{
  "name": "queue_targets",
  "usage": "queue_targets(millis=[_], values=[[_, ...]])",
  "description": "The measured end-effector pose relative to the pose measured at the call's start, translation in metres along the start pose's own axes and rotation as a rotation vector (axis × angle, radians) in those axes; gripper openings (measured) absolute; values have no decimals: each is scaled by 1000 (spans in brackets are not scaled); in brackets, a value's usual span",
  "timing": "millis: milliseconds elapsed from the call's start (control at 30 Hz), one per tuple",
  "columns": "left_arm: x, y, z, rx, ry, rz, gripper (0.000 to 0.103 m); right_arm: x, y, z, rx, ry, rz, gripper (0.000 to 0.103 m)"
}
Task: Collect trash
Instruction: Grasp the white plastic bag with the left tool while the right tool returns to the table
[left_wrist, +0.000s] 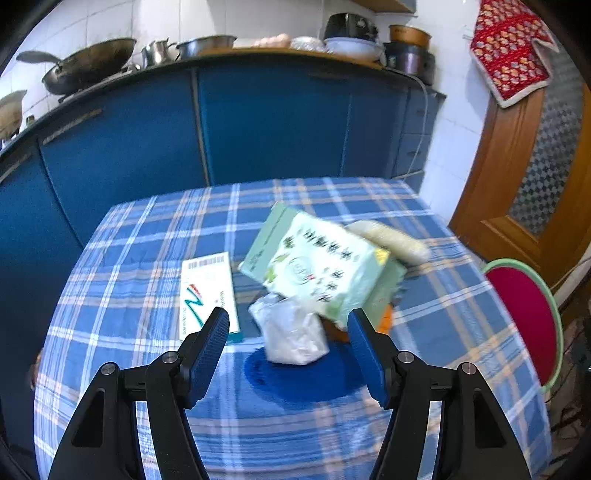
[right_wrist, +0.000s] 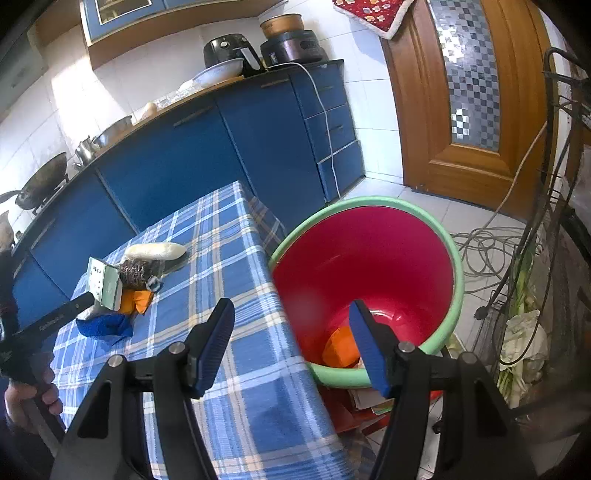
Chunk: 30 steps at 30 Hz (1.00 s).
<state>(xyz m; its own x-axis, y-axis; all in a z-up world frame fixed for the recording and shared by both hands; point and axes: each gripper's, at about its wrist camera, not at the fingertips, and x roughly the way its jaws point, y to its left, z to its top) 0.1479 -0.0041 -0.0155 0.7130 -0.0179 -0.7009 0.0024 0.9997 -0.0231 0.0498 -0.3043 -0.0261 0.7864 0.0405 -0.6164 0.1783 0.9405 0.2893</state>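
Left wrist view shows your left gripper (left_wrist: 288, 325) spread wide with nothing between its pads, hovering above a crumpled white wrapper (left_wrist: 291, 332) on a dark blue scrap (left_wrist: 303, 376). Just beyond, a pale green box (left_wrist: 321, 266) is tilted and motion-blurred, hiding most of something orange under it; a white flat box (left_wrist: 207, 291) lies to its left on the checked tablecloth (left_wrist: 129, 258). Right wrist view alone shows your right gripper (right_wrist: 291, 325), also spread and empty, over the red basin (right_wrist: 369, 258) beside the table, with an orange piece (right_wrist: 340, 347) at its bottom. A metal scourer (right_wrist: 138, 271) appears only here.
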Motion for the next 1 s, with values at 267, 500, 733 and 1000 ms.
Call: queue_targets(millis=[267, 500, 733, 1000], values=[[23, 13, -2, -32, 39, -8, 68, 4, 12, -1, -26, 16, 3, 66], [30, 21, -4, -57, 56, -43, 42, 9, 24, -3, -50, 35, 17, 66], [27, 29, -10, -102, 68, -86, 32, 12, 40, -6, -80, 47, 37, 66], [-5, 39, -12, -111, 7, -103, 32, 16, 60, -8, -108, 67, 79, 66]])
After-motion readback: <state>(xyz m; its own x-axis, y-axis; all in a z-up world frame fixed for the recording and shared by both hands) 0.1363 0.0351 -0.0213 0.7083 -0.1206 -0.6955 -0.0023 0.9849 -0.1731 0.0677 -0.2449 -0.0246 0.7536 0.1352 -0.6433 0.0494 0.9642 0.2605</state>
